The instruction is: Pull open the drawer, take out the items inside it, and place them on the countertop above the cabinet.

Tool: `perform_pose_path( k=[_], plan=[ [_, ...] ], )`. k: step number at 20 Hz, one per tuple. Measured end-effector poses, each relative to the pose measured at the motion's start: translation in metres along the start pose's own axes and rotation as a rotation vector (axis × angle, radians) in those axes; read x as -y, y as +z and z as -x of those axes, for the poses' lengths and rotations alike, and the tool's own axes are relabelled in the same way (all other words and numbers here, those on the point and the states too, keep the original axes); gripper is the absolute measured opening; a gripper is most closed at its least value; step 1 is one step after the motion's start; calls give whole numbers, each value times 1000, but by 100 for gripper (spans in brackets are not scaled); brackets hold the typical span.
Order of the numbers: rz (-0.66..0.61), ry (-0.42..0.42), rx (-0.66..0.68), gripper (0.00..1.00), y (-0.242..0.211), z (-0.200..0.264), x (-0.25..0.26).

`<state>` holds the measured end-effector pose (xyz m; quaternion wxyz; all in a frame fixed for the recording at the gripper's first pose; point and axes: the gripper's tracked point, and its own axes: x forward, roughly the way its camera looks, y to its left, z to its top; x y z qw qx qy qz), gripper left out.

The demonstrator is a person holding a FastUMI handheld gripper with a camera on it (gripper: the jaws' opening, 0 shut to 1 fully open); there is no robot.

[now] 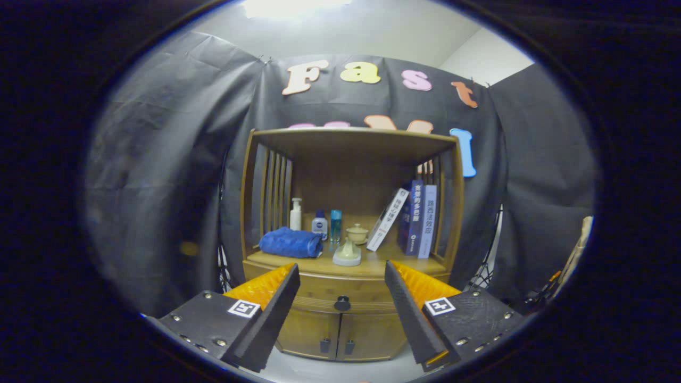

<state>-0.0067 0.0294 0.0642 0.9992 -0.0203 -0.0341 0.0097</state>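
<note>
The gripper (342,282) hangs in front of the wooden cabinet (348,319), its fingers (268,303) spread wide and holding nothing, with the drawer (340,298) and its dark round knob (342,304) showing in the gap between them, a little way beyond the tips. The drawer sits flush and closed just under the front edge of the counter (372,264), so whatever lies inside is fully hidden and I cannot tell what or how many items it holds. The likely trouble from here is the knob: it is small and rounded, so fingers closing off-centre could slip off it or catch only one side, and a crooked pull might jam the drawer or drag the whole cabinet forward. The counter is already crowded, with a folded blue towel (291,243) toward the left edge, a white pump bottle (296,214), a small white bottle (319,224) and a blue bottle (335,223) behind it, a pale ceramic piece (347,254) near the front middle, a lidded cup (357,233) further back and leaning books (409,221) at the right, so free room for placing looks tight and something could be knocked over. The two lower doors (340,335) are partly cut off by the fingers, and the cabinet's base is hard to make out
</note>
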Motion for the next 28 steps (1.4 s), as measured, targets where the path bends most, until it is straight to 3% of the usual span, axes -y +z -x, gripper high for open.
perform_pose_path(
  k=[6,11,22,28],
  plan=[
    [-58,-47,142,97,60,40,47],
    [-79,-35,264,97,93,66,58],
    [-16,53,173,97,44,46,22],
    [-17,61,178,97,36,43,20]
  ],
)
